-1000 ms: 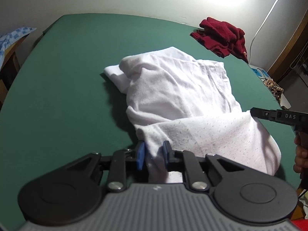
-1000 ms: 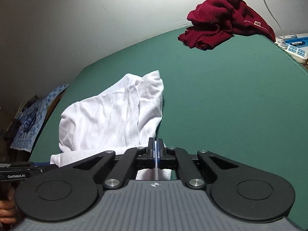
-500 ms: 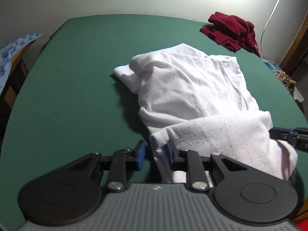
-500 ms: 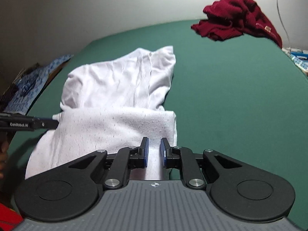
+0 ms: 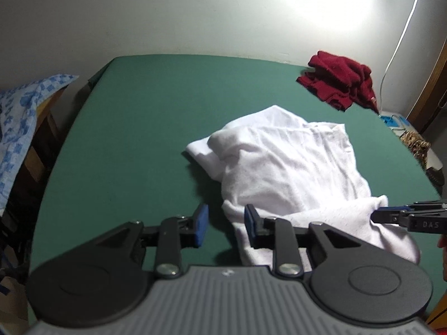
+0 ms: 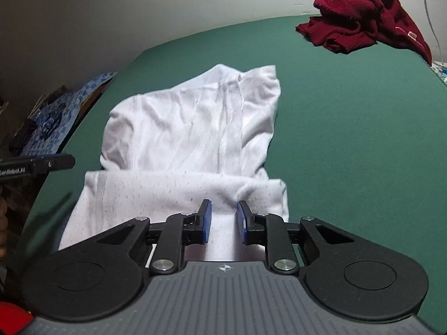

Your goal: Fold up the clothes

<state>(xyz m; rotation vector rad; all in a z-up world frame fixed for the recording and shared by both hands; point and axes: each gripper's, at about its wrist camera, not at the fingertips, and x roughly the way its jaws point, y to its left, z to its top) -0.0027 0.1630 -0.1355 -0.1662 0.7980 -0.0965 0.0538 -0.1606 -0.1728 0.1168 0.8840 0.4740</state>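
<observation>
A white shirt (image 5: 285,167) (image 6: 190,128) lies on the green table (image 5: 139,128) (image 6: 349,139), its near hem folded up over the body. My left gripper (image 5: 225,217) hovers at the fold's left corner with its jaws opening; cloth lies by the right pad, not pinched. At the fold's right end my right gripper (image 6: 223,215) also has its jaws opening, with cloth lying under the gap and the pads not pressing. Each gripper shows in the other's view: the right gripper (image 5: 391,215) and the left gripper (image 6: 50,163).
A crumpled dark red garment (image 5: 340,83) (image 6: 368,19) sits at the table's far right corner. A blue patterned cloth (image 5: 22,111) (image 6: 56,114) hangs off to the left. A white cable (image 5: 402,33) runs down the wall at right. A leopard-print item (image 5: 416,145) lies beyond the right edge.
Both grippers went from shut on the shirt's hem to open, releasing it. The left gripper rose and drew back; the folded hem now rests on the shirt.
</observation>
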